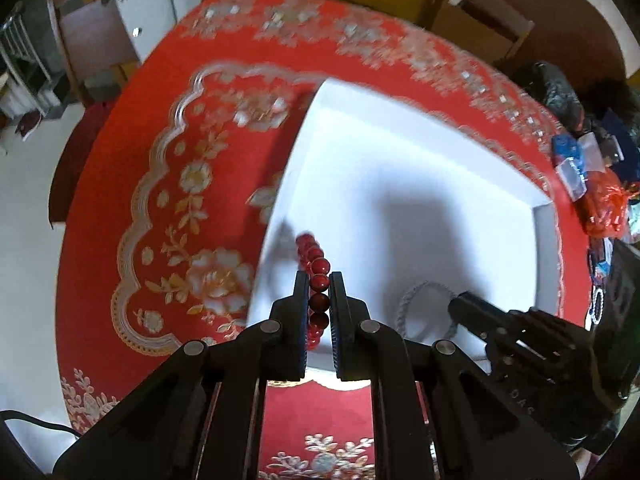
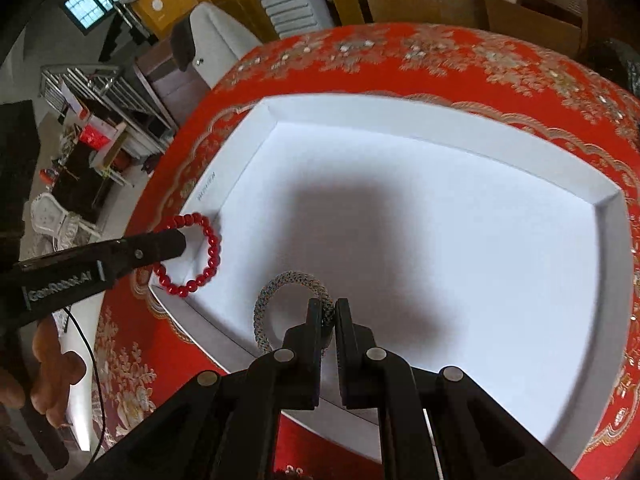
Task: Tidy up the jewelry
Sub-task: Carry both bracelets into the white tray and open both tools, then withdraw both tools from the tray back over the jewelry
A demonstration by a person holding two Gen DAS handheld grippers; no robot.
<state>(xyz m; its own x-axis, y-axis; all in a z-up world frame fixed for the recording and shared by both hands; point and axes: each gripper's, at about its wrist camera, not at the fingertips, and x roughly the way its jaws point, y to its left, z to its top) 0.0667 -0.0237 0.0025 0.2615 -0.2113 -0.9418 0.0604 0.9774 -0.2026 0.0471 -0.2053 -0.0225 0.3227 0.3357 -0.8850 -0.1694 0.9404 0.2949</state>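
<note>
A red bead bracelet (image 1: 315,276) hangs edge-on between the pads of my left gripper (image 1: 319,280), which is shut on it above the near left corner of the white box (image 1: 416,168). From the right wrist view the same red bead bracelet (image 2: 200,256) shows as a full ring over that corner of the white box (image 2: 440,216), pinched by the left gripper (image 2: 178,242). My right gripper (image 2: 327,308) is shut on a grey braided bracelet (image 2: 280,300) held over the box's near edge. That braided bracelet (image 1: 424,308) and the right gripper (image 1: 460,304) appear low right in the left wrist view.
The box lies on a round table under a red cloth (image 1: 168,184) with gold and white flowers. Bags and packets (image 1: 580,168) crowd the cloth's right edge. A hand (image 2: 52,368) grips the left tool. Wooden chairs (image 2: 528,4) and a metal rack (image 2: 100,92) stand beyond the table.
</note>
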